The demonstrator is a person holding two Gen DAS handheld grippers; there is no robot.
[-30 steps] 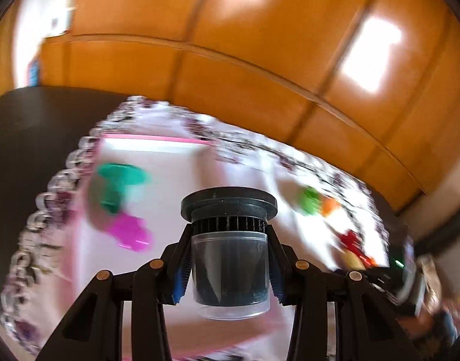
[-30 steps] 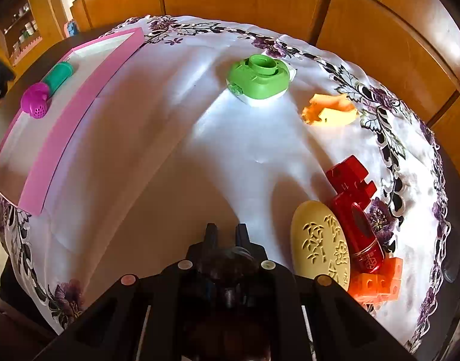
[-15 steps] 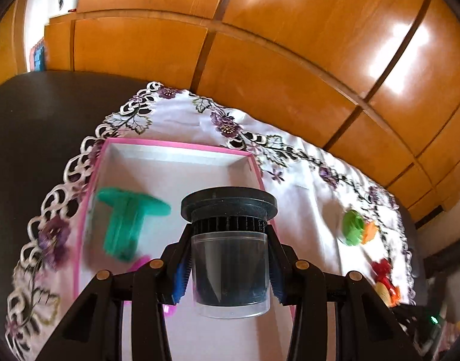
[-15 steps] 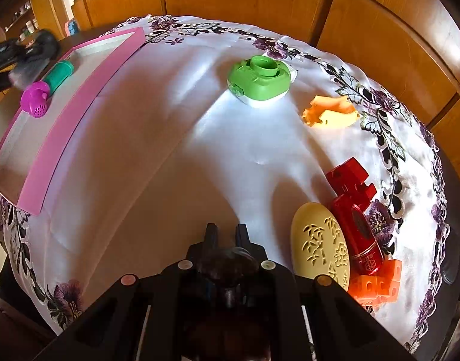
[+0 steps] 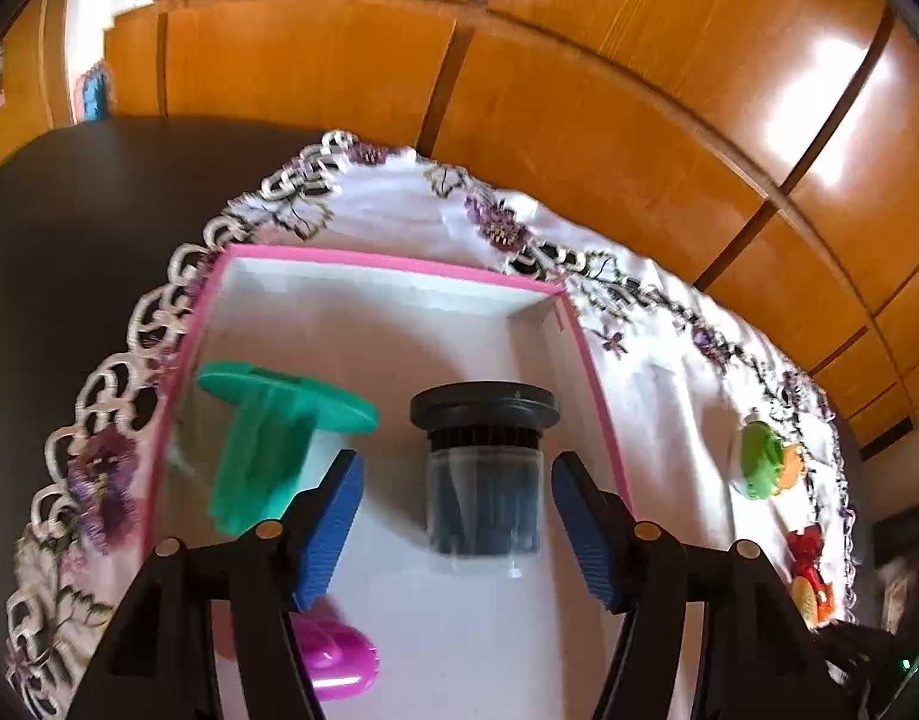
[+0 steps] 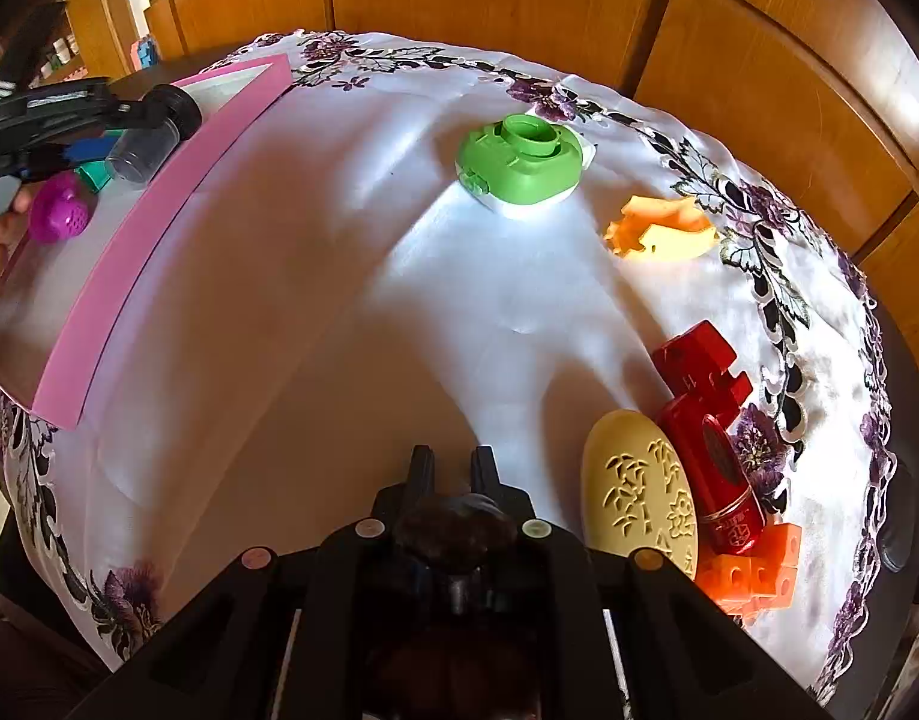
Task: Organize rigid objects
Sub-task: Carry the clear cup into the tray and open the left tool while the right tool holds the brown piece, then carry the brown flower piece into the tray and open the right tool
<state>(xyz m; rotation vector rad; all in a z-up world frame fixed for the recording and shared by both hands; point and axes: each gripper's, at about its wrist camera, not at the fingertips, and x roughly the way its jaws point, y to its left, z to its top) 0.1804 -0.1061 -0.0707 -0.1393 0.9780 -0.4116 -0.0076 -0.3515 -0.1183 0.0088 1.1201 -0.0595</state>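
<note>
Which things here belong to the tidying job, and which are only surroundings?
Job: pink tray; black-capped jar between the opening left gripper pads; teal-and-magenta toy; green lid; orange piece; cream case.

Surroundings: floral tablecloth; wooden panelling.

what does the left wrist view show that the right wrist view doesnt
Only the left wrist view: the left hand-held gripper from behind, its jaws opening, blue pads clear of the black-capped jar, and the pink box's far inner wall.

Only the right wrist view: the shut right hand-held gripper, the cream oval case and orange blocks up close, and the orange piece clear of the green container.

Both: jar, box, teal piece, magenta piece, green container, floral cloth.
</note>
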